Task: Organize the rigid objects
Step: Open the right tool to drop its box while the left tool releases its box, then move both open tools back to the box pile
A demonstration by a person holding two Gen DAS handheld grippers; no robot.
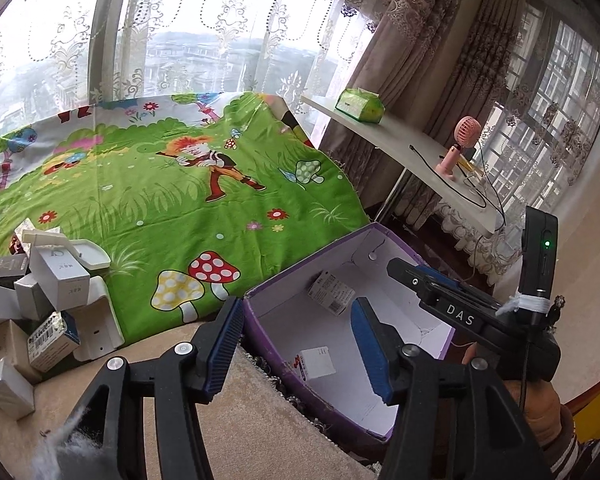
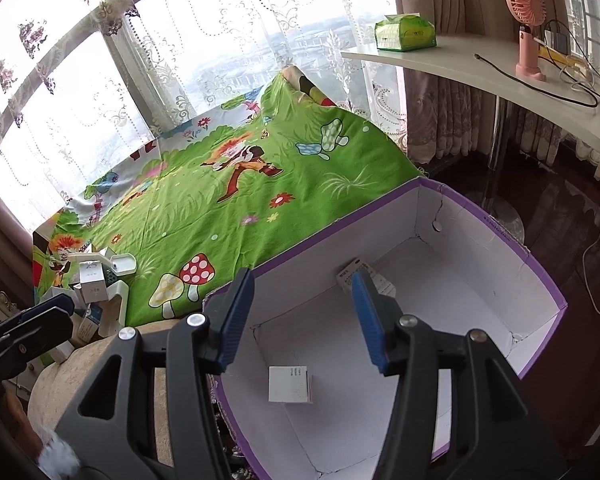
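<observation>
Both my grippers, left [image 1: 298, 344] and right [image 2: 302, 320], tilt down over the purple box [image 2: 540, 276] at lower right, jaws partly open, holding nothing.

far small box [image 2: 364, 280] partly hidden behind gripper finger, labels perhaps too small to read, box pile [image 1: 40, 304] cut off at frame edge

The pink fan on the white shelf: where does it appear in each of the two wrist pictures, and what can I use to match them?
Left wrist view: the pink fan stands right of centre, in the upper half, on the white shelf.
Right wrist view: the pink fan stands near the top right corner, on the same shelf.
Shared landmark: the green tissue pack lies to the fan's left in both.
</observation>
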